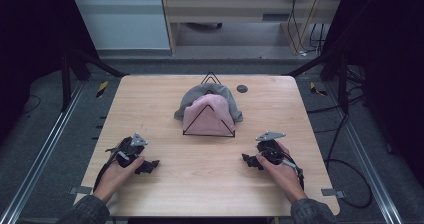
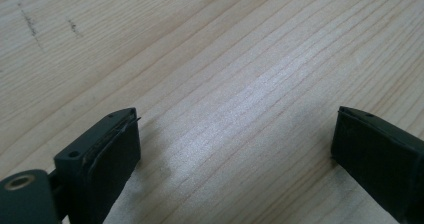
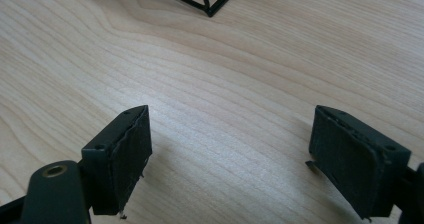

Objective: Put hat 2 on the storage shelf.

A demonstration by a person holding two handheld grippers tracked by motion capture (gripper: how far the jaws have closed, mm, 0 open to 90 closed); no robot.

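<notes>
- Left gripper [image 1: 148,166] sits low on the near left of the table [image 1: 165,91], gripped in the person's left hand [image 1: 116,174]; its jaws stand wide apart with nothing between them, just bare pale wood grain beneath in the left gripper view.
- Those black jaws carry flat, finely ribbed pads [image 2: 112,159], blocky and matte.
- Right gripper [image 1: 248,160] rests on the near right, held in the right hand [image 1: 280,170]; jaws spread wide here too, holding nothing, hovering close over the tabletop.
- A grey three-cornered plate tops each gripper, and a dark cable trails back along each wrist.
- The table is light, smooth wood with fine straight grain and rounded corners.
- Farther in, at the table's centre, a black wire stand [image 1: 220,132] of thin triangular rods, well apart from both grippers; its near corner shows in the right gripper view.
- Draped over it, a soft pink knitted hat [image 1: 207,115], rounded and domed.
- Just behind, touching it, a grey knitted hat [image 1: 192,99] wraps over the stand's back.
- Beyond that, a small dark round disc [image 1: 242,88] near the far edge.
</notes>
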